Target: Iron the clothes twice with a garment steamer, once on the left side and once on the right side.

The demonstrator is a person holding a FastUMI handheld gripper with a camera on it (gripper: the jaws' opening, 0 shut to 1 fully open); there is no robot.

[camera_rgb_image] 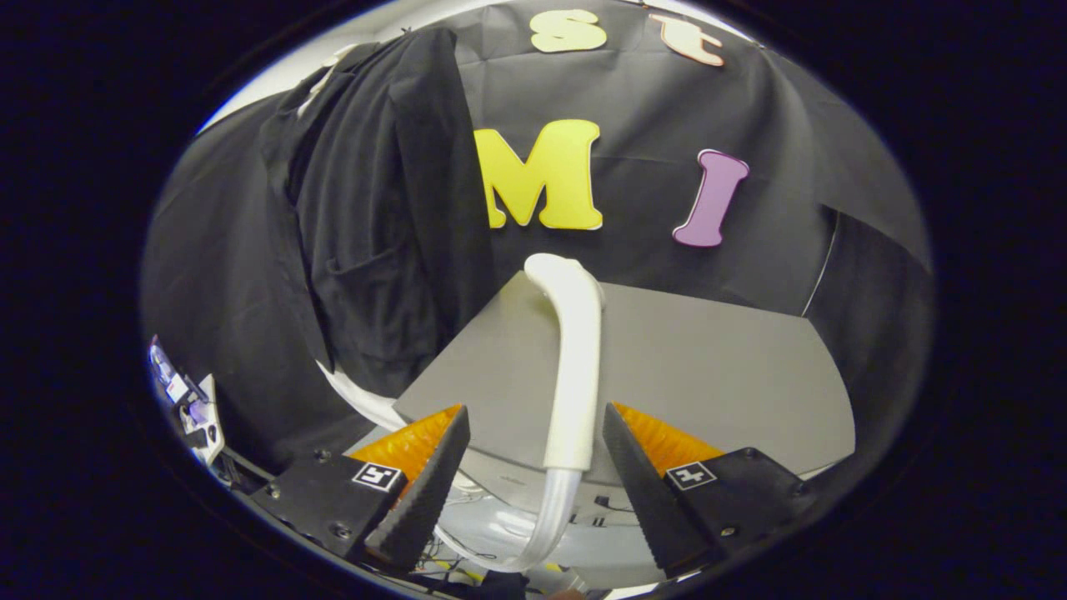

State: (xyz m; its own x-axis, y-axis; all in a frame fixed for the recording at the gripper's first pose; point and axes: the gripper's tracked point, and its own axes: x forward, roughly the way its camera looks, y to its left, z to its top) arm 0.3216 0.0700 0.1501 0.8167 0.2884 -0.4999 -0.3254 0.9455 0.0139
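The gripper (533,442) points forward over a grey table (708,375), jaws spread wide and holding nothing. The white garment steamer (575,367) lies on the table between the fingers, nearer the right one, apparently clear of both; its head curves toward 12 o'clock, its clear hose (542,525) trailing toward 6. The black garment (375,225) hangs at 10 o'clock, creased.

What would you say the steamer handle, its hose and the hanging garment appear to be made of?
The steamer handle, standing between the open jaws of the gripper, looks like matte white moulded plastic. Its hose looks like glossy, translucent flexible plastic. The dark garment looks like thin woven cloth with soft folds.
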